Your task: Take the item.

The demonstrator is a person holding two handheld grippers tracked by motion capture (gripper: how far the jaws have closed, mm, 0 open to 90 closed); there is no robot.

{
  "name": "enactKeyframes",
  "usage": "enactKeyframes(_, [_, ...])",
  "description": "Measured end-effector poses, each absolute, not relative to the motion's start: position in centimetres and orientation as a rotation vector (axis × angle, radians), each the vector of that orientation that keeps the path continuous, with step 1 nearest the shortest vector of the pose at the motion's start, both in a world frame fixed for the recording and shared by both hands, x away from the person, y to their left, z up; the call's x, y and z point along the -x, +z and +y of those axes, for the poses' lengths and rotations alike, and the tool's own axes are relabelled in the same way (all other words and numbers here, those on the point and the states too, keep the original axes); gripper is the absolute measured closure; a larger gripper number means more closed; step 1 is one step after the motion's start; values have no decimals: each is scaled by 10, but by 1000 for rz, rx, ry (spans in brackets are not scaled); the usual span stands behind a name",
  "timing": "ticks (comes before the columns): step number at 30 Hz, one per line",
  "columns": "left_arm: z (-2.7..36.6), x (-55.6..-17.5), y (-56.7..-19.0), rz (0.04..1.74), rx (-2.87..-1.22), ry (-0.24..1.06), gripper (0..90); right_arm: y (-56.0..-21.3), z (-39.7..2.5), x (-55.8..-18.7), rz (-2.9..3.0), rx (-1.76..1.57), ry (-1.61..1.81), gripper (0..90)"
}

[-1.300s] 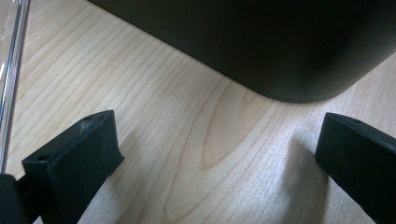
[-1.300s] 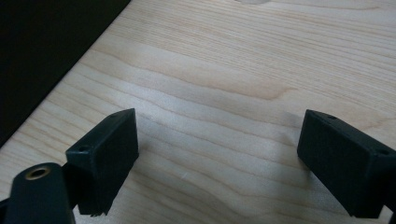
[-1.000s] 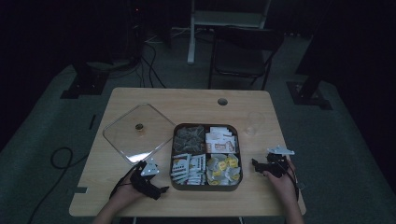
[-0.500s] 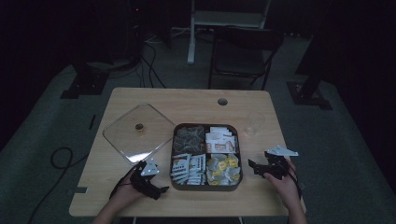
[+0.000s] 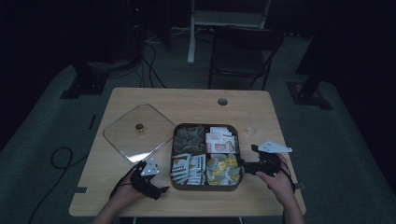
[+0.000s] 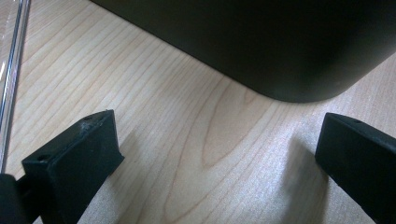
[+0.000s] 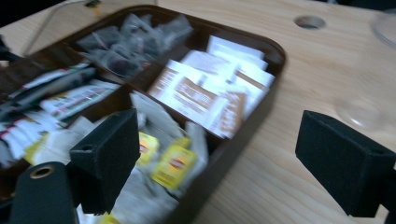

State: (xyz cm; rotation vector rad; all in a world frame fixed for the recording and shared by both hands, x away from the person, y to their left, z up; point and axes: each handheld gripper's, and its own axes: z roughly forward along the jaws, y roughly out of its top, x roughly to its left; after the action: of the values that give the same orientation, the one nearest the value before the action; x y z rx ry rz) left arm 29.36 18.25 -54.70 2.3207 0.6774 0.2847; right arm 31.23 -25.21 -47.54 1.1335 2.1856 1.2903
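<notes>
A dark brown tray (image 5: 206, 124) with four compartments sits at the table's middle front. It holds dark tea bags (image 5: 189, 139), white and orange packets (image 5: 220, 139), white sachets (image 5: 188, 165) and yellow-tagged bags (image 5: 223, 169). My left gripper (image 5: 156, 180) rests low on the table just left of the tray, open and holding nothing. Its own view has the open left gripper (image 6: 219, 135) facing the tray's rounded corner (image 6: 280, 46). My right gripper (image 5: 248, 159) is open beside the tray's right wall. In its view the open right gripper (image 7: 224, 149) spans the tray's rim (image 7: 275, 51) near the yellow-tagged bags (image 7: 175, 163).
A clear square lid (image 5: 137, 130) with a small knob lies on the table left of the tray; its edge (image 6: 11, 70) is close to my left jaw. A clear glass (image 5: 256, 122) stands right of the tray. A cable hole (image 5: 222, 101) is at the back. A chair stands beyond the table.
My right gripper has moved a little left, closer to the tray's right side. The left gripper has stayed in place.
</notes>
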Motion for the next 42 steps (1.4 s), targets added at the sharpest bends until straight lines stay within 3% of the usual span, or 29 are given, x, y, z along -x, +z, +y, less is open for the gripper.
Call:
enactKeyframes(14, [183, -294, -547, 675, -2322, 284, 3, -475, -198, -311, 2399, -885, 1266, 191])
enactKeyframes(28, [183, -294, -547, 676, -2319, 284, 3, -492, -168, -315, 2539, -740, 1131, 434])
enactKeyframes(39, [183, -294, -547, 676, -2319, 284, 3, -502, -158, -319, 2613, -686, 998, 487])
enactKeyframes(42, [183, -294, -547, 675, -2320, 284, 3, -503, -157, -321, 2627, -688, 1004, 609])
